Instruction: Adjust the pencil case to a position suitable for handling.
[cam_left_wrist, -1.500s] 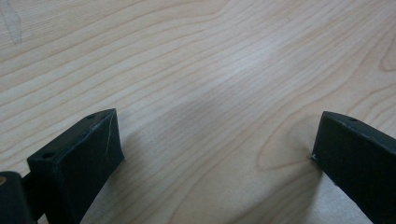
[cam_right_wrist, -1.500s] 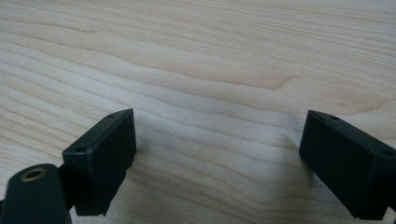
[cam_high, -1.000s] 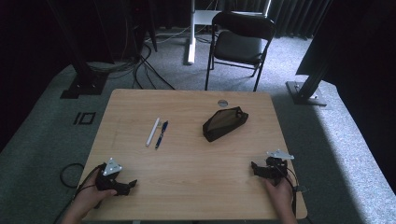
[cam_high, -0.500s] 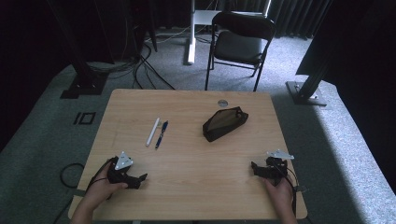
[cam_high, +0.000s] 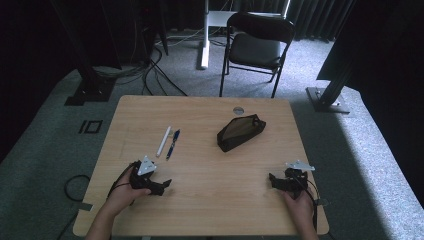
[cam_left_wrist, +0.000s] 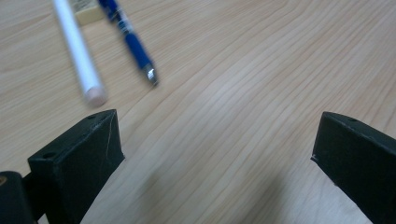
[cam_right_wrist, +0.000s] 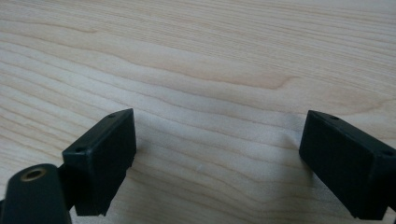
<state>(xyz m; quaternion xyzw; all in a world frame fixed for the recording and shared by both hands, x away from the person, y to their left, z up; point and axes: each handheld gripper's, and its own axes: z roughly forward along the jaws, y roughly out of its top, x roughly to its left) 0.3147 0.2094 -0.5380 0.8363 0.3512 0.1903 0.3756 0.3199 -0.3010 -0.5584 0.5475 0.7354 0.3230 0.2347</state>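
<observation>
One white pen (cam_high: 163, 141), one blue pen (cam_high: 172, 144) (side by side), one black pouch (cam_high: 240, 132), two grippers, one chair (cam_high: 257, 47)

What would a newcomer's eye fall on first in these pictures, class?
Probably the black pouch lying right of centre on the wooden table. Next, the white pen and blue pen side by side at left of centre. The left claw is open near them, and the right claw is open over bare wood.
</observation>
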